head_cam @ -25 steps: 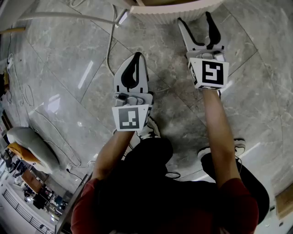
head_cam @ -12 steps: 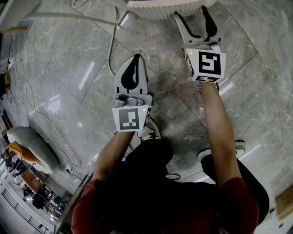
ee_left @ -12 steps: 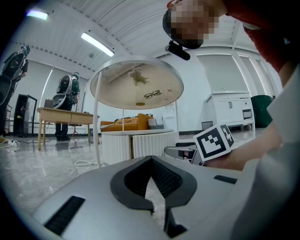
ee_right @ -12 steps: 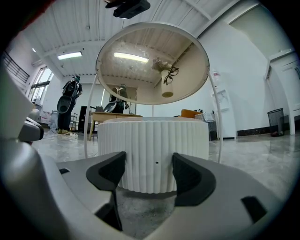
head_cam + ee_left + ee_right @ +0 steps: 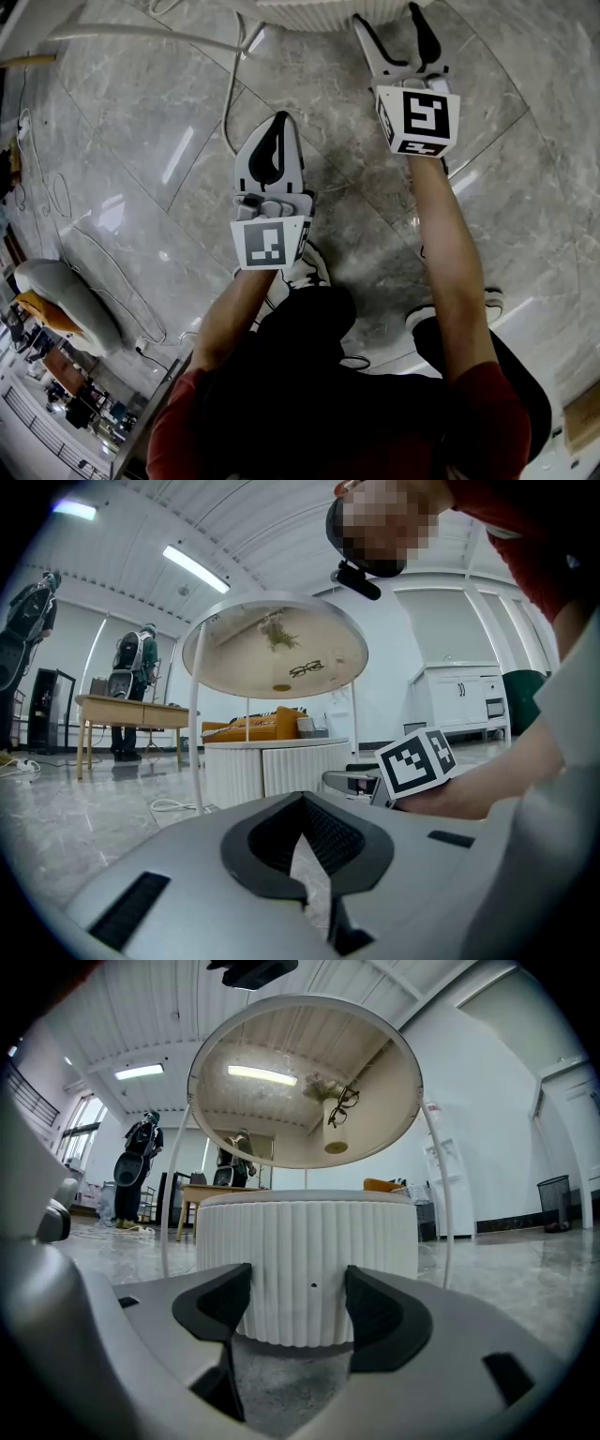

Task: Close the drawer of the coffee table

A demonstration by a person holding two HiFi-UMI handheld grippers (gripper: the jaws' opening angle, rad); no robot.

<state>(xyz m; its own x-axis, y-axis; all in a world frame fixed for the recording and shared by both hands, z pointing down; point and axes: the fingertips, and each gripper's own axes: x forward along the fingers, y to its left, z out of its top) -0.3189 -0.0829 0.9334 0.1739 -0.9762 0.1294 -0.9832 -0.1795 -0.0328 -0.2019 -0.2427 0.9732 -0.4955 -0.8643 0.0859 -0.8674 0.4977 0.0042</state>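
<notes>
Facing the ribbed drawer close ahead, the right gripper gapes wide, empty; the left gripper hangs back, jaws pinched together.

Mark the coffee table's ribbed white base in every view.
Head view: ribbed white base at the top edge, just ahead of the right tool.
Left gripper view: centre-left, under the round tabletop, left of the right tool.
Right gripper view: dead centre, framed by that tool's open jaws.
Shared landmark: the right tool, pointing at the base.
</notes>
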